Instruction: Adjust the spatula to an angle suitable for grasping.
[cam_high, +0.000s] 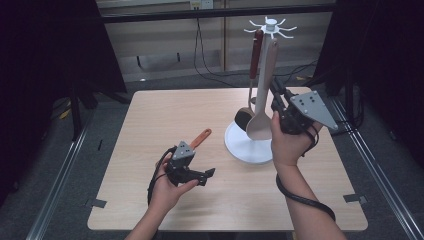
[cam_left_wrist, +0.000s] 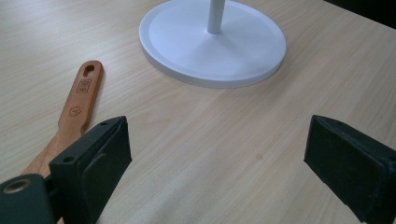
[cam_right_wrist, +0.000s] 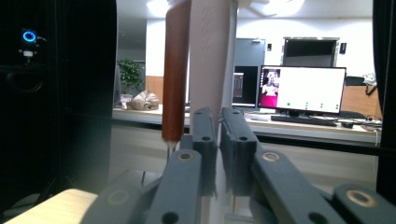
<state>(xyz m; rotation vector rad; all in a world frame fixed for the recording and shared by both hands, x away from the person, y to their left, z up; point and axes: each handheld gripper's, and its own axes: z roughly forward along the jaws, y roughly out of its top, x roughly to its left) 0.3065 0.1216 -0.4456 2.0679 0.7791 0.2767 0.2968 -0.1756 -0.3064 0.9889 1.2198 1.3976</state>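
A white utensil stand (cam_high: 270, 26) rises from a round base (cam_high: 239, 145) at the right middle of the table. From its hooks hang a ladle with a red-brown handle (cam_high: 256, 55) and a pale wooden spoon (cam_high: 265, 85). My right gripper (cam_high: 276, 95) is shut on the pale spoon's handle (cam_right_wrist: 210, 70), and the red-brown handle (cam_right_wrist: 175, 70) hangs just left of it. My left gripper (cam_high: 207, 175) hovers open over the table's front middle, its jaws wide apart (cam_left_wrist: 217, 154) with nothing between them. A wooden utensil with an orange-brown handle (cam_high: 200, 137) (cam_left_wrist: 79, 102) lies beside it.
The light wooden table (cam_high: 150, 115) has bare room at the left and back. The stand's base (cam_left_wrist: 243, 56) lies just ahead of the left gripper. Black curtains (cam_high: 45, 60) flank both sides, and cables (cam_high: 200, 55) run on the floor behind.
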